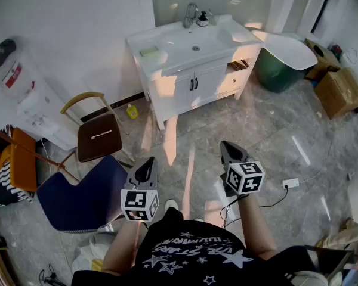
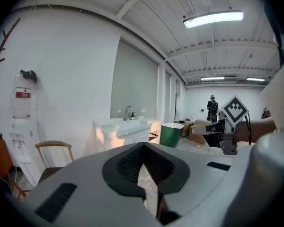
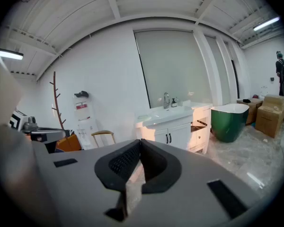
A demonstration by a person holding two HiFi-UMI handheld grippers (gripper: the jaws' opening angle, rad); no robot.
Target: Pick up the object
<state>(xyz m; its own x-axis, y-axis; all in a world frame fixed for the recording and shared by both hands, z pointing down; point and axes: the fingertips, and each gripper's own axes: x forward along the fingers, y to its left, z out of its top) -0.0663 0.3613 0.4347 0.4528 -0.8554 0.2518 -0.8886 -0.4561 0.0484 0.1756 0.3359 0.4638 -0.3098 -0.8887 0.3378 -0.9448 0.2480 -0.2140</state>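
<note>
Two clenched tools: the left hand-held gripper (image 1: pixel 147 167) and the right hand-held gripper (image 1: pixel 227 148) pinch nothing, ribbed black pads (image 2: pixel 131 162) meeting at pointed tips above the glossy marbled floor (image 1: pixel 274 130); which object is meant cannot be told.

Left gripper (image 1: pixel 145 173) closed, empty; right gripper (image 1: pixel 229 151) likewise, both forward.

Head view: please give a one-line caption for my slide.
Left gripper and right gripper, both shut and empty, point toward a white sink cabinet.
</note>
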